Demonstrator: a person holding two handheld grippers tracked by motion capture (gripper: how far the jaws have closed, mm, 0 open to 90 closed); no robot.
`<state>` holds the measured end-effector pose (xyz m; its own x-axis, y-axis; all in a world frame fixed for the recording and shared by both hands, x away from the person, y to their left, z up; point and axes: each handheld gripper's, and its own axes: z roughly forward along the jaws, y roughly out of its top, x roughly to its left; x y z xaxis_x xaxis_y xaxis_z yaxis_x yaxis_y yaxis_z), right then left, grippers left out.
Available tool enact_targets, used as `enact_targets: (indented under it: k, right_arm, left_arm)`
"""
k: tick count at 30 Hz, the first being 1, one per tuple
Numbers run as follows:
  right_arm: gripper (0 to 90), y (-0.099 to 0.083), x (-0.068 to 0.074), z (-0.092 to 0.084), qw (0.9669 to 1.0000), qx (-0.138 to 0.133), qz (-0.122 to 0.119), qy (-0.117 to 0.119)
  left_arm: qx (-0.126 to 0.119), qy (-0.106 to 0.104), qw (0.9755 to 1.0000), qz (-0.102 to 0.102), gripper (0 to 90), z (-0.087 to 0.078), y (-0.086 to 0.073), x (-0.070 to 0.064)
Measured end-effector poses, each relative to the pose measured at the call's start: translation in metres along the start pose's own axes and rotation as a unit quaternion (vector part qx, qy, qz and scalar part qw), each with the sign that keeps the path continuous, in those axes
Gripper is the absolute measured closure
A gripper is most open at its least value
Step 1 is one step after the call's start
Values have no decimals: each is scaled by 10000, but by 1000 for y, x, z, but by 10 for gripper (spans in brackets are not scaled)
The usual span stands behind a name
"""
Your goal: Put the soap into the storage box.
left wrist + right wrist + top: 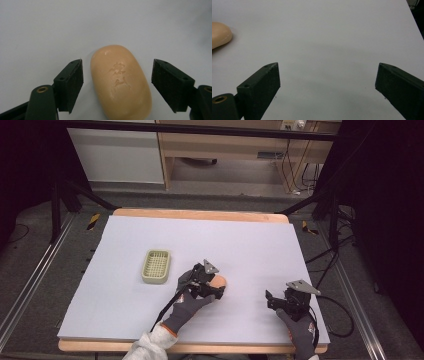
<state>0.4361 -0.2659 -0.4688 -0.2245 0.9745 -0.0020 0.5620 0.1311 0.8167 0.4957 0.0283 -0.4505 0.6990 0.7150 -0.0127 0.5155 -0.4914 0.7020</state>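
White table (125, 250), unreadable embossed soap (121, 80)

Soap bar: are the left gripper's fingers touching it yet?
Apart. The left gripper view shows the soap bar lying on the table between the open left gripper, with bare surface visible between each of the fingers and the soap.

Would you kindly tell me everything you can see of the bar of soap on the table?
The bar of soap is a smooth, peach-coloured oval with rounded ends and a faint embossed mark on its top face. It looks solid and waxy, whole and dry. It lies flat on the white table cover, right of the green soap dish. The left tool stands open around it, jaws either side, apparently clear of it.
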Motion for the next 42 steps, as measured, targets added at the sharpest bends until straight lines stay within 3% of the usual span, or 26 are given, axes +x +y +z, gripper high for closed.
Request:
enact_targets:
  k: [25,31,42]
  right_arm:
    - [64,-1,0,2,9999,64,45,67]
    - [64,-1,0,2,9999,68,42,66]
    - [64,-1,-1,2,9999,99,54,65]
  left_arm:
    - [455,108,9989,-85,245,31,-1,-5]
    - [445,205,9988,-77,247,32,-1,-7]
    - [474,360,9979,-255,277,32,0,-10]
